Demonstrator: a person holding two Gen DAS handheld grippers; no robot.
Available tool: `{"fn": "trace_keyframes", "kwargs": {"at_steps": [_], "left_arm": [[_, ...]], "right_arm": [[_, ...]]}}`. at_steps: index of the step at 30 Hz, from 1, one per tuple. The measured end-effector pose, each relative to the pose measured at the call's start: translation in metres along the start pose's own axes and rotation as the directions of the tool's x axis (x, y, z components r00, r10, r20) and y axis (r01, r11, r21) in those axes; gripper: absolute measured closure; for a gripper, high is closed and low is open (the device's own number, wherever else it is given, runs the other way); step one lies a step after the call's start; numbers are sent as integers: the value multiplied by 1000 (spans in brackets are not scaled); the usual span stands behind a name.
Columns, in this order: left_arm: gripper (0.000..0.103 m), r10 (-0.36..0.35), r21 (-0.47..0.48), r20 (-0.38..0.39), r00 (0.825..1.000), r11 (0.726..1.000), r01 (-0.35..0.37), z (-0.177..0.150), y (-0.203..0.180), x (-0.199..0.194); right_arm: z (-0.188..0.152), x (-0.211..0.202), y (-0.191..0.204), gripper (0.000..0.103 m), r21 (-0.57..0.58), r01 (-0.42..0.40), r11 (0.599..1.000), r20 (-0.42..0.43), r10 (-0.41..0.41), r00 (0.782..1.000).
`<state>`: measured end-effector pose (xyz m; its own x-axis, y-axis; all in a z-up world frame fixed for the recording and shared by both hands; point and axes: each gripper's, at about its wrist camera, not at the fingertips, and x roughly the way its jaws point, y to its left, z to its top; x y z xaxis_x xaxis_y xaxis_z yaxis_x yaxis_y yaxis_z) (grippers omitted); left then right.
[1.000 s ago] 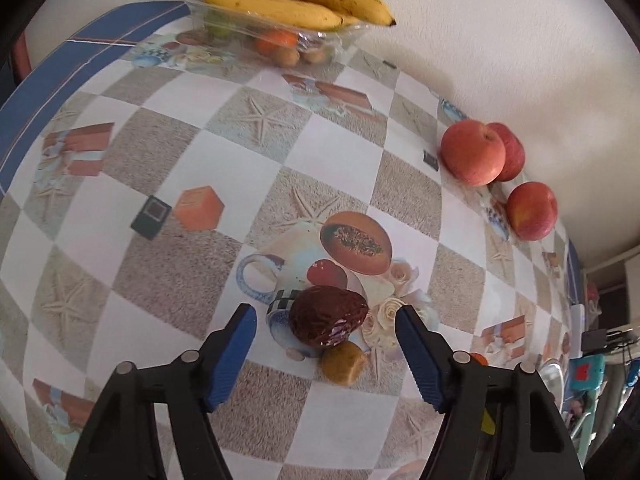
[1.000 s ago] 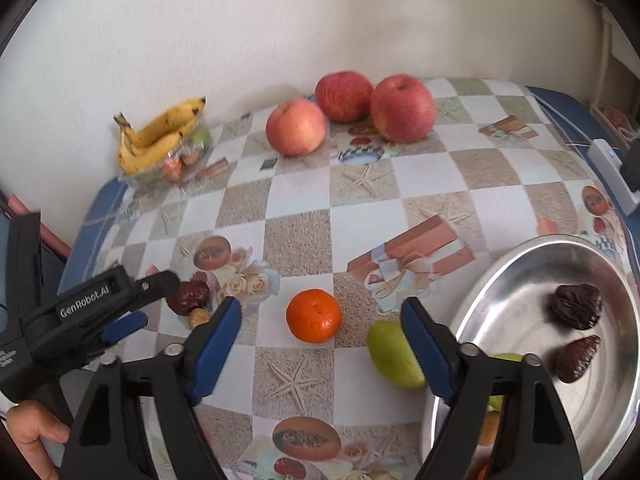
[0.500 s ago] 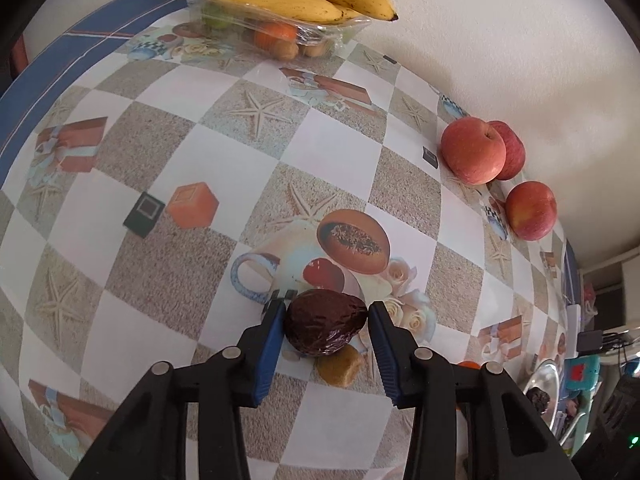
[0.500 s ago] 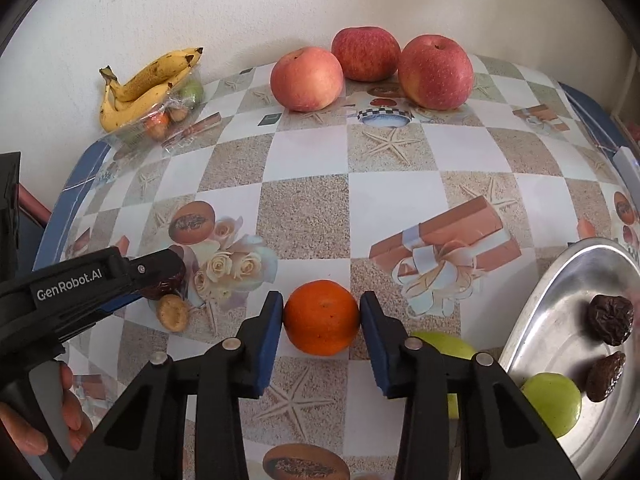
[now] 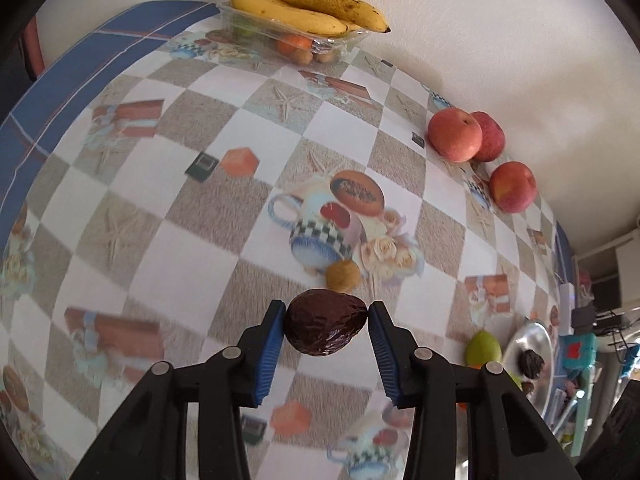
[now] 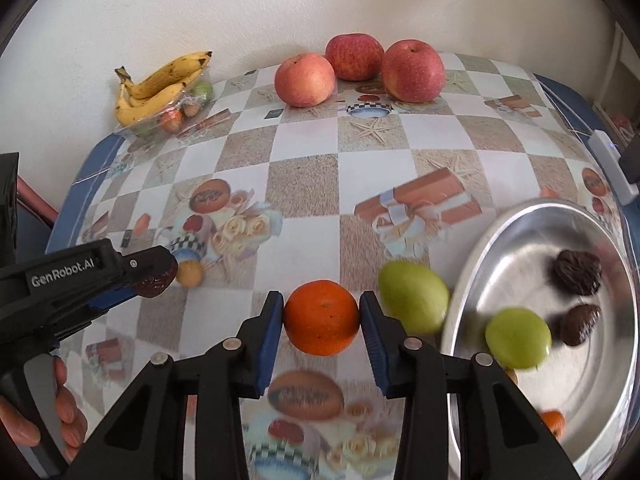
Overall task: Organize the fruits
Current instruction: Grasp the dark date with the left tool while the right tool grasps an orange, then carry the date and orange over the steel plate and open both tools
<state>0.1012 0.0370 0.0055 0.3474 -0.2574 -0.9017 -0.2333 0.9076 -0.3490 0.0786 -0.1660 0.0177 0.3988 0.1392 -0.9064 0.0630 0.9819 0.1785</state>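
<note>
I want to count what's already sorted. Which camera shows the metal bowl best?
The right wrist view: the metal bowl fills its right side, with two dark wrinkled fruits and a green fruit visible inside. The left wrist view shows only a thin edge-on sliver at far right, contents mostly hidden.

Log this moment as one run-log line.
left claw: shut on wrinkled dark brown date | right claw: shut on round orange tangerine | shiny round metal bowl: two dates, one green fruit

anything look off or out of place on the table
Nothing spilled or damaged. Only strays: a green fruit and a small tan fruit lie loose on the tablecloth outside the metal bowl.
</note>
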Motion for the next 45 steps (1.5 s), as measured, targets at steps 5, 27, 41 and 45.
{"fn": "trace_keyframes", "kwargs": {"at_steps": [5,27,41,45], "left_arm": [[58,-6,20,0,1000,1000,6,-17,-4,-15],[58,-3,163,-21,1000,987,6,-48,-46,-20],[58,-99,344,-98,990,930,127,-86,-111,-10],[58,-120,431,-106,987,889,155,-104,-136,-7]], "right_arm": [[-14,-22,3,62,-3,-5,1000,16,5,1000],[-36,-44,-18,62,48,16,999,1,-16,1000],[-34,-58,-104,62,310,193,931,-36,-192,981],[-39,-64,-128,62,385,218,897,-45,-218,975]]}}
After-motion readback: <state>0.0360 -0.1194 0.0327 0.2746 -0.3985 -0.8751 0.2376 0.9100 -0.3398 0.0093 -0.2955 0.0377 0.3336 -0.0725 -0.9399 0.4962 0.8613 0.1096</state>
